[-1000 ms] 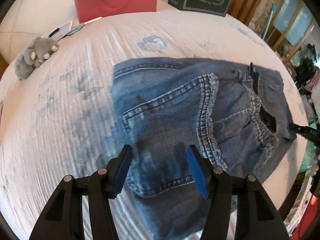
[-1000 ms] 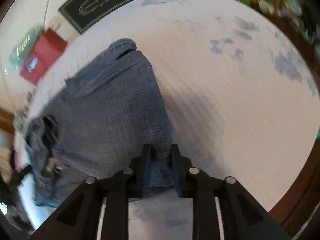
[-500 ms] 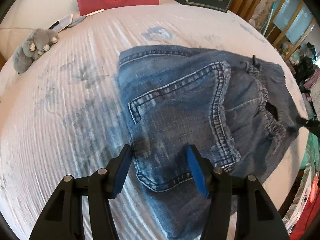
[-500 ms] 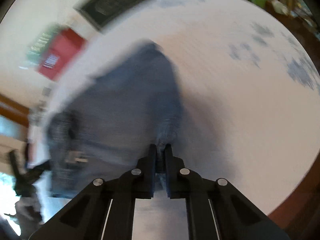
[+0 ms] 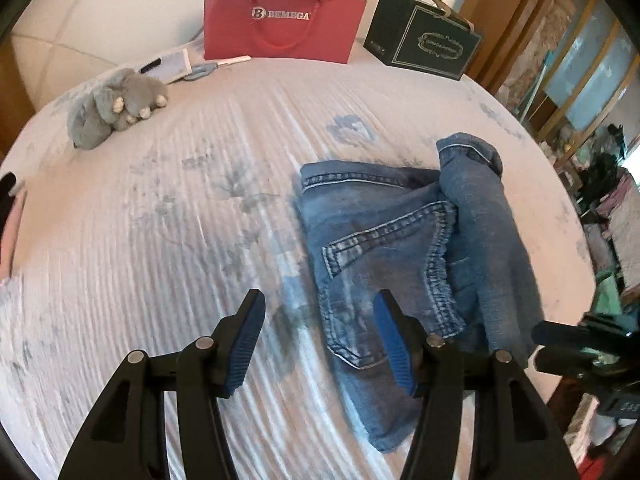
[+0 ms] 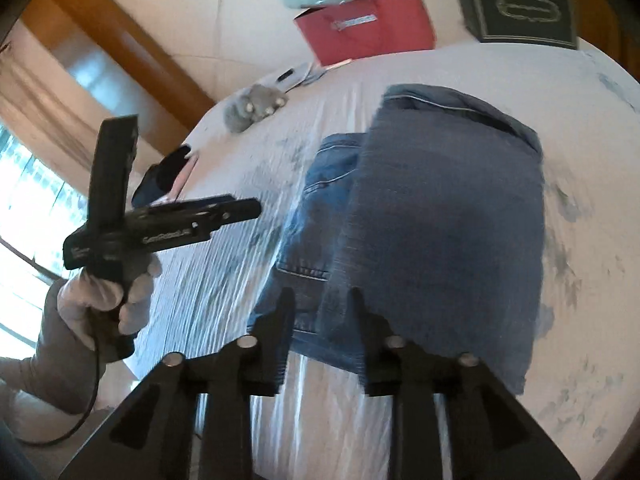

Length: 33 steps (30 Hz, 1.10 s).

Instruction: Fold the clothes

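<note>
Our right hand-held gripper [image 6: 320,330], jaws opening with nothing between them, hovers at the near edge of the folded jeans [image 6: 432,216]; our left hand-held gripper [image 5: 318,338], half open and empty, hangs beside their left edge; jeans lie on the bed [image 5: 160,240], below a red bag [image 5: 280,24]

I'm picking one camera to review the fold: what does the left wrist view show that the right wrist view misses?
Left only: the jeans' stitched pocket seam and elastic waistband, sharp. Right only: a gloved hand holding the left claw, and a window. Both: the folded denim flap laid over the jeans, the red bag, dark box, grey plush toy, and bedspread.
</note>
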Tool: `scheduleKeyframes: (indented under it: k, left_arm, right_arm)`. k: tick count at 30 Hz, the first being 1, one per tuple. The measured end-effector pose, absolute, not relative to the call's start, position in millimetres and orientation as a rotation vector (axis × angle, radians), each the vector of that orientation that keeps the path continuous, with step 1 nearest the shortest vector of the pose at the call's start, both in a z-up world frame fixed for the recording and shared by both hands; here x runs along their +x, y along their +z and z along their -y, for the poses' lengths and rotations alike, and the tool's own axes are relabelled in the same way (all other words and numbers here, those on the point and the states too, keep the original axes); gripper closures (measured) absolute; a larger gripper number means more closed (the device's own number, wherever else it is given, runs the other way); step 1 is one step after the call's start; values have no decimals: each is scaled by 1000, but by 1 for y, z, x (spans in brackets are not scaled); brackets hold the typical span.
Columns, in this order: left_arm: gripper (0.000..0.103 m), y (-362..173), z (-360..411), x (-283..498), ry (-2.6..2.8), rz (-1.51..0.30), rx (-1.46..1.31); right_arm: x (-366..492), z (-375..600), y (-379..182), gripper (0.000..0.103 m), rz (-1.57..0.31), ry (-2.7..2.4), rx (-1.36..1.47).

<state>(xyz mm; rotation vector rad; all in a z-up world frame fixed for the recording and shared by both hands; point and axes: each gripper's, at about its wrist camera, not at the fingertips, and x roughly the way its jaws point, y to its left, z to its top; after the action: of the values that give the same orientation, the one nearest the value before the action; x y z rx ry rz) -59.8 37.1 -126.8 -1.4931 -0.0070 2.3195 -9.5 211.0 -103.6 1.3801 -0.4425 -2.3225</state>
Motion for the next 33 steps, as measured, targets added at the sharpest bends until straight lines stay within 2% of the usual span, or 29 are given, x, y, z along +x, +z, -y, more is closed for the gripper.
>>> scheduleKeyframes:
  k: [2,6,13,14,16,23,28,33]
  left_arm:
    - [45,-126,-41,-61,2307,30,-1491]
    - [45,-119,-74,-52,2254,20,-1460]
    - [43,-121,-152,-55,2141,-19,-1445]
    - [52,-125,-161,-57,2135,-33,-1455]
    - [99,-129,-169,-60,2127,-40,-1480]
    - [100,-76,-108,-44,2261,28,-1377]
    - [99,-129,-70,-43,2252,-30,-1582]
    - [94,-166,-77,-45,2302,-172,-1612]
  right_arm:
    - [3,-231,-88,58,490,-2391,1325]
    - [19,-288,-81,57,520,-2568,1358]
    - [13,-334,-128,56,603,-2510,1568]
    - [14,-336,-132,56,615,-2496,1569]
    - [14,-337,-141,56,636,-2473,1576]
    - [10,-330,-124,60,620,-2466,1485]
    - [-5,-294,-108,60,565,-2386,1408]
    - [-19,-243,-138,61,401,-2261,1539]
